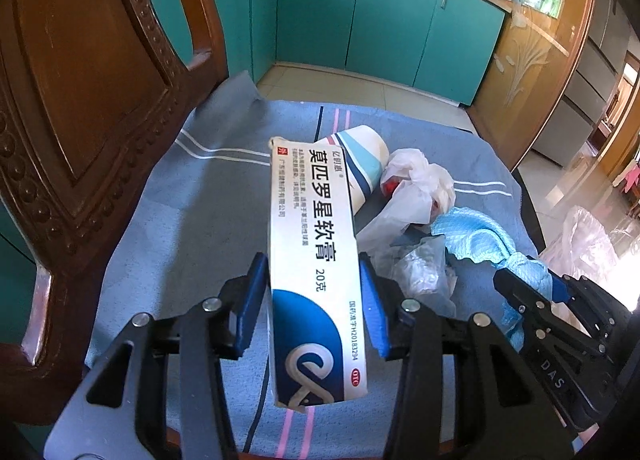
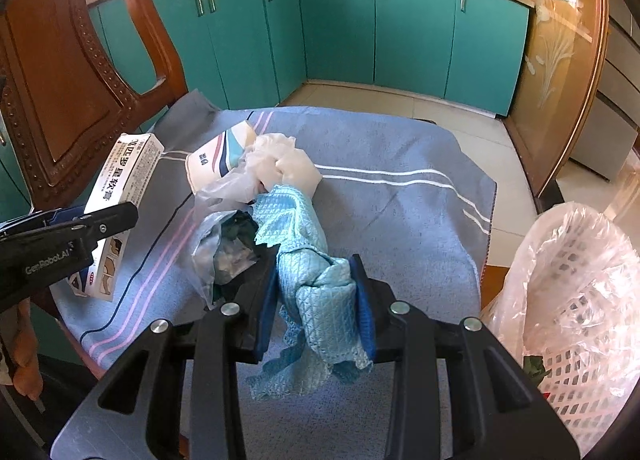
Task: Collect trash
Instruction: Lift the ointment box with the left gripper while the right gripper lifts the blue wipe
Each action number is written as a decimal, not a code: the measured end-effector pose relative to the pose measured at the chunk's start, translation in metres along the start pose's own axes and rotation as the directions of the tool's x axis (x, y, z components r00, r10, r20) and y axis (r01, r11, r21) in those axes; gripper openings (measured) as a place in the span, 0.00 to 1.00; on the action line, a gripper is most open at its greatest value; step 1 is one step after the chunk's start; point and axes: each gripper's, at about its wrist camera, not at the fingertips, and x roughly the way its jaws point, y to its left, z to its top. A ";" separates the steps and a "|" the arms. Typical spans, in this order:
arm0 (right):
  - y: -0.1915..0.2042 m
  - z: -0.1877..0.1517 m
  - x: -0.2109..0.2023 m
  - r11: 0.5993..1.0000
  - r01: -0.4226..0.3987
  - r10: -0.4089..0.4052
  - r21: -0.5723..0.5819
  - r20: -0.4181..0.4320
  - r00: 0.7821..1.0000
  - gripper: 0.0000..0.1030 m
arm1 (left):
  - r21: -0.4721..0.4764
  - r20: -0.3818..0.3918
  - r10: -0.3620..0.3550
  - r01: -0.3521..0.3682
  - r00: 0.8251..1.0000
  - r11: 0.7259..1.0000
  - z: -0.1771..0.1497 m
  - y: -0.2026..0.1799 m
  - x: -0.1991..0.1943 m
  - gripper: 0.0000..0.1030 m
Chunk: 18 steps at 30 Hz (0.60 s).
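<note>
Hand-held gripper (image 1: 316,300) tilted down, clamping box (image 1: 312,244).

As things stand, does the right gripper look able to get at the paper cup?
Probably not: the right gripper is shut on the blue cloth, and crumpled plastic bags lie against the paper cup.

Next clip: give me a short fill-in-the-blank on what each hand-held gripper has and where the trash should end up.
1. The left hand-held gripper is shut on a long white and blue ____.
2. The right hand-held gripper is shut on a light blue ____.
3. The paper cup lies on its ____ on the striped blue towel.
4. The white basket is lined with a clear plastic ____.

Missing words: box; cloth; side; bag
</note>
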 end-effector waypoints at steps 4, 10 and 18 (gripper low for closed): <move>0.000 -0.001 0.003 1.000 0.007 -0.007 0.002 -0.010 1.000 0.34 | 0.007 -0.002 0.004 -0.004 1.000 1.000 0.000 -0.001 0.001 0.45; 0.002 -0.003 0.006 1.000 0.010 -0.010 -0.008 -0.019 1.000 0.34 | 0.007 0.001 0.003 -0.003 1.000 1.000 -0.001 -0.001 0.001 0.46; 0.002 -0.003 0.006 1.000 0.010 -0.010 -0.001 -0.014 1.000 0.34 | 0.009 0.009 0.011 -0.012 1.000 1.000 -0.001 -0.001 0.000 0.46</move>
